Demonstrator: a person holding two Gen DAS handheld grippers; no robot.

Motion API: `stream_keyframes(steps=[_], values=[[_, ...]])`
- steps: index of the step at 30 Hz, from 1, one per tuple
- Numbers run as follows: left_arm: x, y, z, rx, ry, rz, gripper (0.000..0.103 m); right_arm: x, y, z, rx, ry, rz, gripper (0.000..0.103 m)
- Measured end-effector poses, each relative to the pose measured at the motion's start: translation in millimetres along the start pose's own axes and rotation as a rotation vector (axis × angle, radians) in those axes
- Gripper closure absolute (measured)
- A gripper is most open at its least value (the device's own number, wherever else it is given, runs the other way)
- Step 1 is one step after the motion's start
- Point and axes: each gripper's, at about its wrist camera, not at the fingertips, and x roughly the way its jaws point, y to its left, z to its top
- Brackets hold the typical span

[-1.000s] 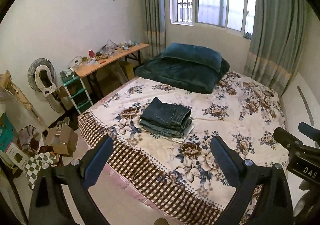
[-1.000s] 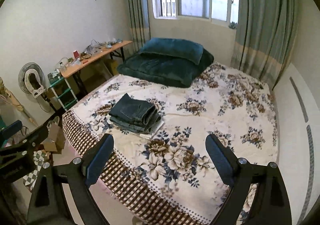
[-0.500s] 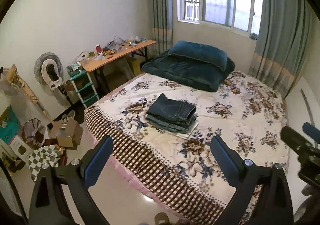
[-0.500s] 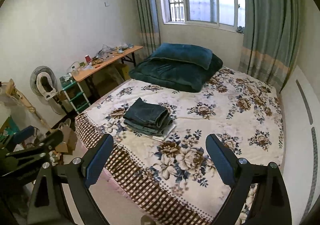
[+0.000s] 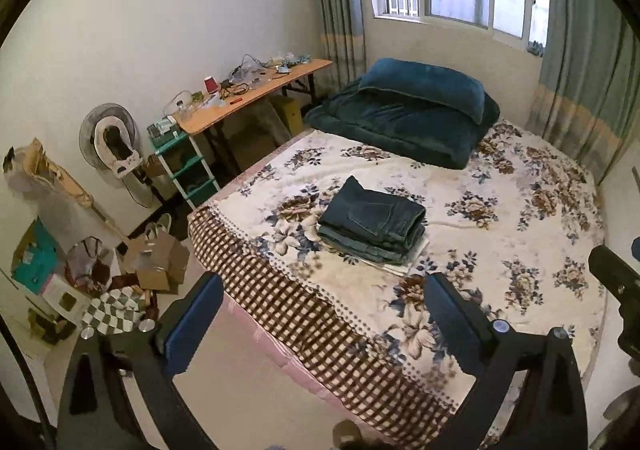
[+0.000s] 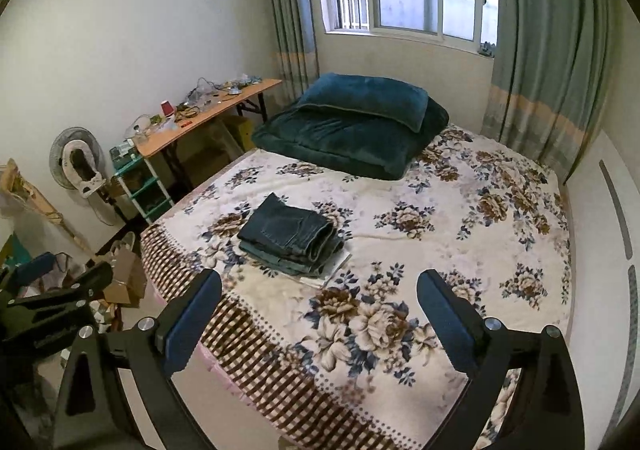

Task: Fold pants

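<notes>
The folded pants [image 5: 374, 224] sat stacked near the bed's [image 5: 520, 250] foot, seemingly finished; the left gripper [image 5: 320, 314] and right gripper [image 6: 318, 310] hung well clear, fingers apart, holding nothing.

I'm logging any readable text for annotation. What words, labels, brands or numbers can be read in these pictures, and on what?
None can be read now.
Teal and white box on the floor by the wall: has printing, too blurred to read.
Red cup on the desk: no legible marking.
Folded jeans on the bed: stitching only, no label visible.
Other gripper's body at the picture edge: no lettering in view.
</notes>
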Motion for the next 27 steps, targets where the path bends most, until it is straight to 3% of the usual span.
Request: stream_keyframes(steps=[14,27], values=[[23.7,1.5,37.3,-0.015,0.038,-0.043,0.0,63.8,3.6,44.6,0.003,0.077,-0.03,0.003],[24.6,-1.1,42.2,-0.015,0.01,-0.051,0.0,72.4,6.0,50.7,0.007,0.084,-0.024,0.003]])
